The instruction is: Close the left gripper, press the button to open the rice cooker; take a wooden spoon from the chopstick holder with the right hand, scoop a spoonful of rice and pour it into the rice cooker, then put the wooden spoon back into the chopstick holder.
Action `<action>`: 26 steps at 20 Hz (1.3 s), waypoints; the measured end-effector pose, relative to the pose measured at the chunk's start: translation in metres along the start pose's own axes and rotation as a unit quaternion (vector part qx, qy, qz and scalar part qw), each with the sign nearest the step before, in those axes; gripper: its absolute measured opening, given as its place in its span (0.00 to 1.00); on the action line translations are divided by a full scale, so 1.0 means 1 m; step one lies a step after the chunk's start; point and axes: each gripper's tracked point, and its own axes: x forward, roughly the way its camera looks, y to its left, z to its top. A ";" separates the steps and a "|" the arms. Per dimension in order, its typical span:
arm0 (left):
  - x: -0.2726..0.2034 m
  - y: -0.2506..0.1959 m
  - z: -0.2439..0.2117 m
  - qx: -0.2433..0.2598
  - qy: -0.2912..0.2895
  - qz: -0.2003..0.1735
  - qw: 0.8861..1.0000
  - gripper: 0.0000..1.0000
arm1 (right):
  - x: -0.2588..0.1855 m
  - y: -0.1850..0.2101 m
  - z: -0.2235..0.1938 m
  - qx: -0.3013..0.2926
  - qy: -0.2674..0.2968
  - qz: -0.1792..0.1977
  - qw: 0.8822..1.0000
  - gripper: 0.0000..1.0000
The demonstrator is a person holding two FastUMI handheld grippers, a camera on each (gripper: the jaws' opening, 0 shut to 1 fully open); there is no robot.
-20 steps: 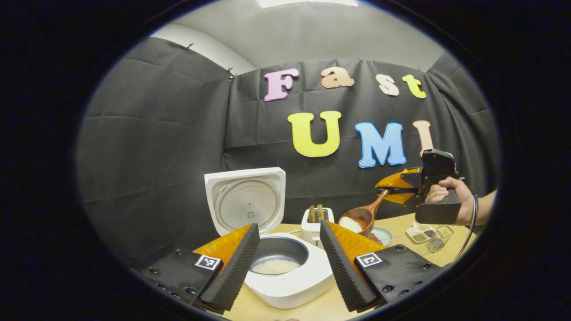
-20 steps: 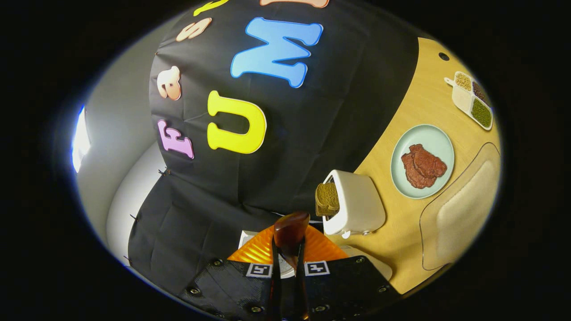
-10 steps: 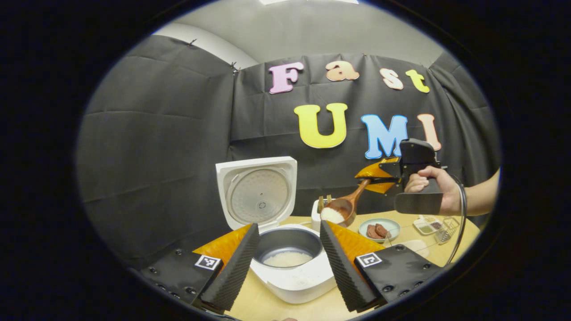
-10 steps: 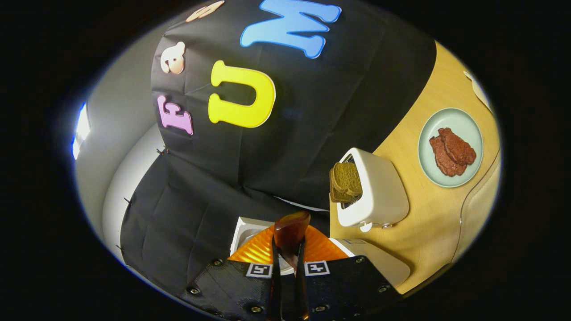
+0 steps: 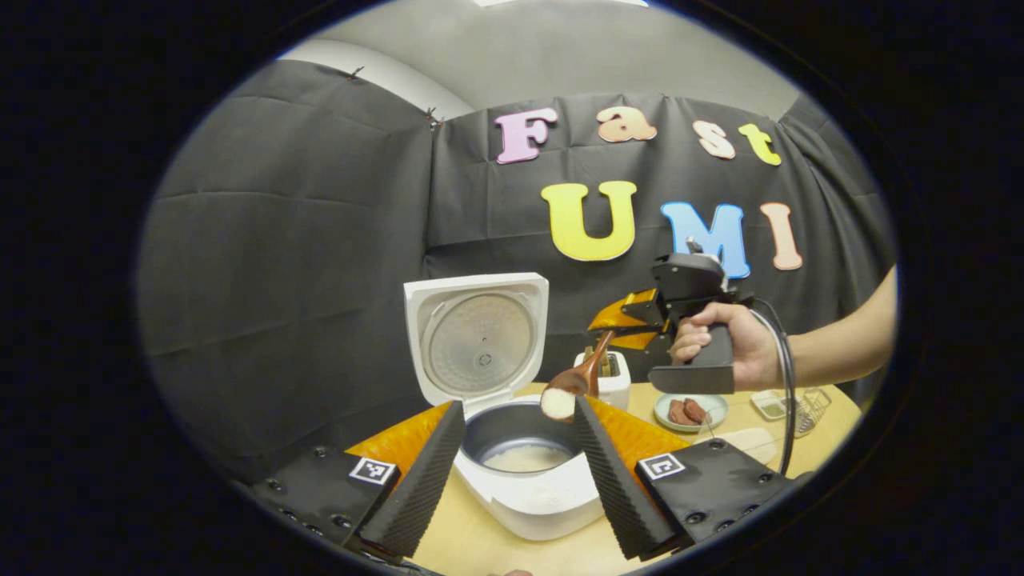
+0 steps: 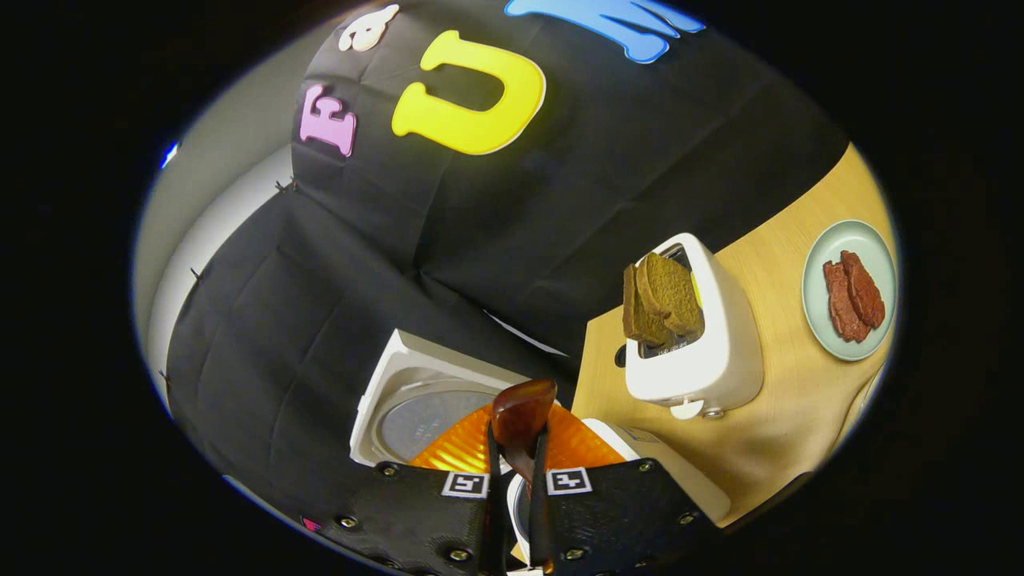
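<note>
Rice-laden wooden spoon (image 5: 578,385) pinched in right claw (image 5: 620,326) above open rice cooker (image 5: 524,456); left claw (image 5: 512,468) spread.

Mock kitchen booth (black cloth wall (image 5: 304,240)) with toaster (image 6: 704,352)

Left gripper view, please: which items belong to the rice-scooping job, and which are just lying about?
Job:
rice cooker
wooden spoon
rice
right gripper

Lying about:
toaster
plate of meat
seasoning tray
wire basket
</note>
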 end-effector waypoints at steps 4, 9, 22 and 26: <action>-0.005 0.005 -0.004 -0.004 0.003 0.010 1.000 0.91 | 0.023 -0.001 -0.021 -0.065 0.016 -0.028 0.997 0.12; -0.009 0.009 -0.009 -0.011 0.005 0.022 1.000 0.90 | 0.031 0.018 -0.040 -0.226 0.020 -0.035 0.973 0.12; -0.019 0.012 -0.015 -0.034 0.002 0.033 0.999 0.91 | 0.020 0.082 -0.107 -0.542 0.052 0.045 0.838 0.12; -0.023 0.009 -0.014 -0.034 0.000 0.032 0.999 0.90 | 0.013 0.088 -0.093 -0.501 0.038 0.062 0.862 0.12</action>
